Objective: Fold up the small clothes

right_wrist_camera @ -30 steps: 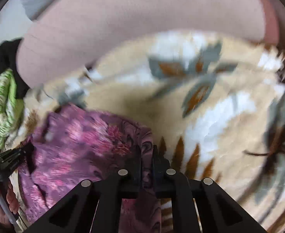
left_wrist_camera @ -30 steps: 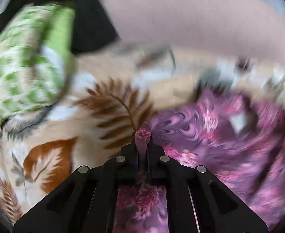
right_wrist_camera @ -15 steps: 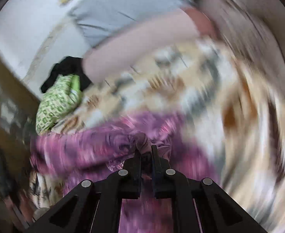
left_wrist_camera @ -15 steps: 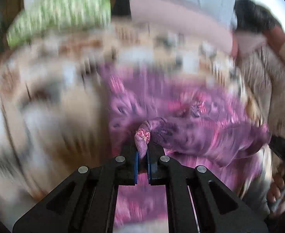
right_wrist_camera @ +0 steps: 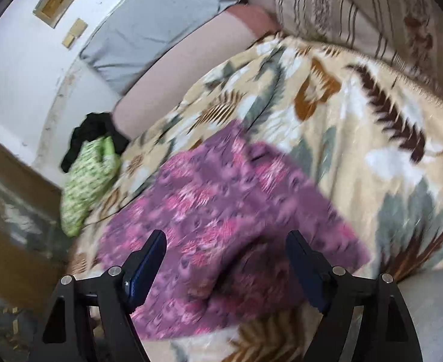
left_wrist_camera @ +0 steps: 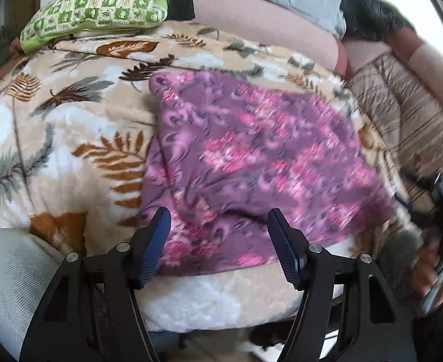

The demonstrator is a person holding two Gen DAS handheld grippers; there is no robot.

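A purple and pink patterned cloth (left_wrist_camera: 251,163) lies spread flat on the leaf-print blanket (left_wrist_camera: 70,120). It also shows in the right wrist view (right_wrist_camera: 221,211). My left gripper (left_wrist_camera: 218,220) is open and empty, just above the cloth's near edge. My right gripper (right_wrist_camera: 226,241) is open and empty, above the cloth's near right part. The right gripper and the hand on it show at the right edge of the left wrist view (left_wrist_camera: 438,211).
A green checked pillow (left_wrist_camera: 94,6) and a dark garment (right_wrist_camera: 91,132) lie at the far left of the bed. A pink bolster (left_wrist_camera: 266,27), a grey pillow (right_wrist_camera: 149,39) and a striped quilt (left_wrist_camera: 402,114) lie along the far side. The blanket's near edge (left_wrist_camera: 206,307) drops off below.
Both grippers were shut on the cloth's corners and carried it across the bed. Now both have opened and let go, and the cloth lies spread flat.
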